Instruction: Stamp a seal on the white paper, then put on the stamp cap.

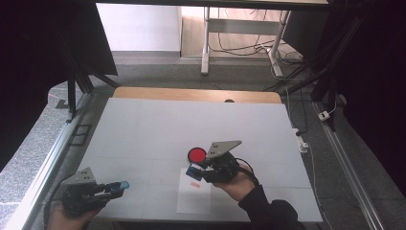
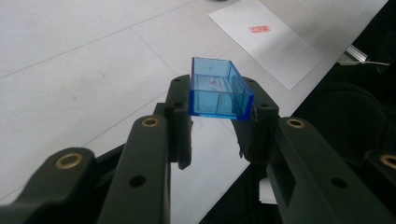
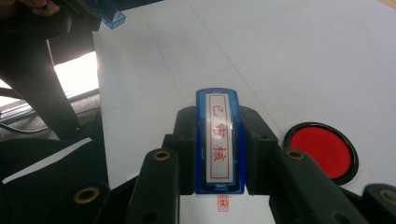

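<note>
White table top under the high view, wooden edge strip along the far side, grey floor beyond with desk legs and loose cables, dark curtains to either side. Near the front edge, a sheet of white paper lying flat, marked with a small red stamp print; same sheet seen far off in the left gripper view with the print on it. Just beyond the paper's far edge, a round red ink pad in a black case, lid off, resting on the table; seen again in the right gripper view, just right of the jaws. Right gripper held above the far end of the paper, close beside the ink pad, jaws clamped tight on a blue stamp, long white label with red characters facing the camera; red print visible on the paper directly under the stamp's near end. Left gripper at the front left of the table, well apart from paper and pad, jaws closed on a clear blue cap, open hollow side turned toward the camera, held off the surface. Same cap seen in the high view and at the top left of the right gripper view.
</note>
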Demonstrator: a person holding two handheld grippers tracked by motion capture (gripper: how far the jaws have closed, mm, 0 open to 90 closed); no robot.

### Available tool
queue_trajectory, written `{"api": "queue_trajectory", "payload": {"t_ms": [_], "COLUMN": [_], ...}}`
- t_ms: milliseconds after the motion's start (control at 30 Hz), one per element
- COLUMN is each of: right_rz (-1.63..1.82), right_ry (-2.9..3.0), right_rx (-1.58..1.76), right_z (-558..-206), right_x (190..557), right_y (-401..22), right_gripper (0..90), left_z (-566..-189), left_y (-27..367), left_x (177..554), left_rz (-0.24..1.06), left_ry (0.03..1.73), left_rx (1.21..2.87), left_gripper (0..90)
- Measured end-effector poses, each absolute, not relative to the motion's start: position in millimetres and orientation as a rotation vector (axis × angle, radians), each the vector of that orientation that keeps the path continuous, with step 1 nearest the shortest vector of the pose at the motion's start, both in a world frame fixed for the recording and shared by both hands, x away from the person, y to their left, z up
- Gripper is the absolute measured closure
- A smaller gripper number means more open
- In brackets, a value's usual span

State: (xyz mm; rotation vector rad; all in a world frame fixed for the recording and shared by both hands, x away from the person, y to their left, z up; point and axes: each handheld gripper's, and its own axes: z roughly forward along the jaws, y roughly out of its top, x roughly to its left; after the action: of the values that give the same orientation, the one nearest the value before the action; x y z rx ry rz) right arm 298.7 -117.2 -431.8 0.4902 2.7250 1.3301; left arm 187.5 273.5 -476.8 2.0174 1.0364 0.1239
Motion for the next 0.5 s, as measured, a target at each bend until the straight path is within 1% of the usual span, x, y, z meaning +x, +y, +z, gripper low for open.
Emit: {"api": "queue_trajectory", "payload": {"t_ms": [167,267,500], "right_rz": [1.343,1.349,1.365], "right_ry": [2.72,2.72,2.722], "right_rx": [0.488,0.489,0.46], "right_z": [-430.5,-429.8,-429.5], "right_x": [298.9,299.0,297.0], "right_y": [-118.6,-118.9,-117.7], "right_gripper": [71.1,71.1,71.1], "left_z": [-476.6,-476.4,-473.6], "left_y": [273.6,274.1,265.4], "left_x": [188.1,188.7,194.2], "left_rz": [0.124,0.104,0.08], "left_ry": [1.038,1.038,0.993], "left_rx": [2.019,2.005,2.031], "left_gripper": [68.6,68.7,68.6]}}
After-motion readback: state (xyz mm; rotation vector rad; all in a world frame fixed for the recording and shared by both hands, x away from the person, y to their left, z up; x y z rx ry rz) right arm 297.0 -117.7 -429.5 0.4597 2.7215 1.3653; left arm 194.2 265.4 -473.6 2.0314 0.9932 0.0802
